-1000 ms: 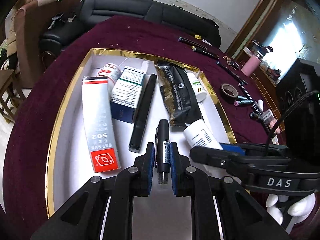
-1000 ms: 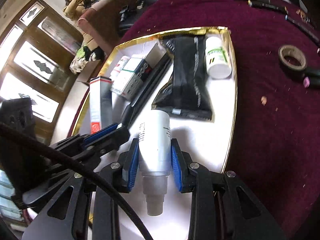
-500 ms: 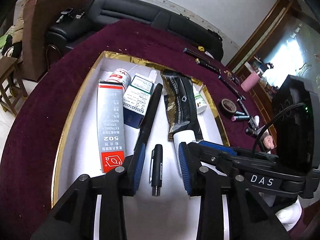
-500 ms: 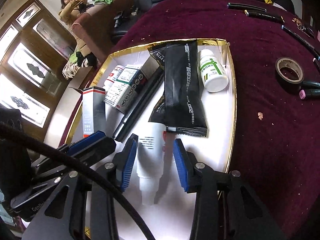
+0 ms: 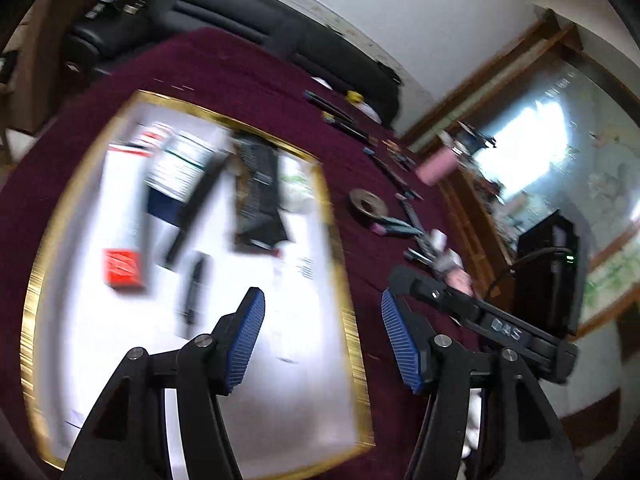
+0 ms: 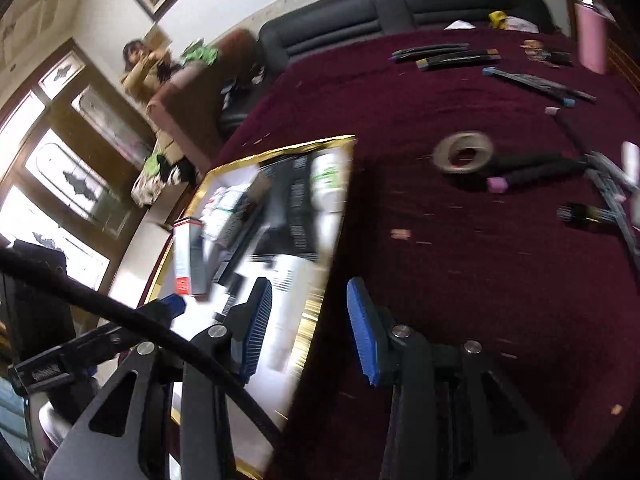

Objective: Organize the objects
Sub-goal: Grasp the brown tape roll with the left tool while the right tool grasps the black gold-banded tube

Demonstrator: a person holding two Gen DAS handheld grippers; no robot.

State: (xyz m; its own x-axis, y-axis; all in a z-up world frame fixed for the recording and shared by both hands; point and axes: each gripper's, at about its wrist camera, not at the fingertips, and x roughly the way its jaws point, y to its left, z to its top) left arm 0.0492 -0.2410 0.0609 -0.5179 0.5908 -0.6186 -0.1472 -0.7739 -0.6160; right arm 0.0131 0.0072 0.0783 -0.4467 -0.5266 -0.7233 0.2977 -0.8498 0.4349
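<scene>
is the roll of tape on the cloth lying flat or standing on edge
Lying flat. The roll of tape rests on the maroon cloth outside the gold-rimmed tray, its centre hole facing up in both views.

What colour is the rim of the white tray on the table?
Gold. The tray rim is a shiny gold band around the white inside, shown best in the left wrist view.

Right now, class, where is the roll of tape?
The tape lies flat on the maroon cloth, right of the gold-rimmed tray, in both views. A pink-capped marker lies beside it.
</scene>
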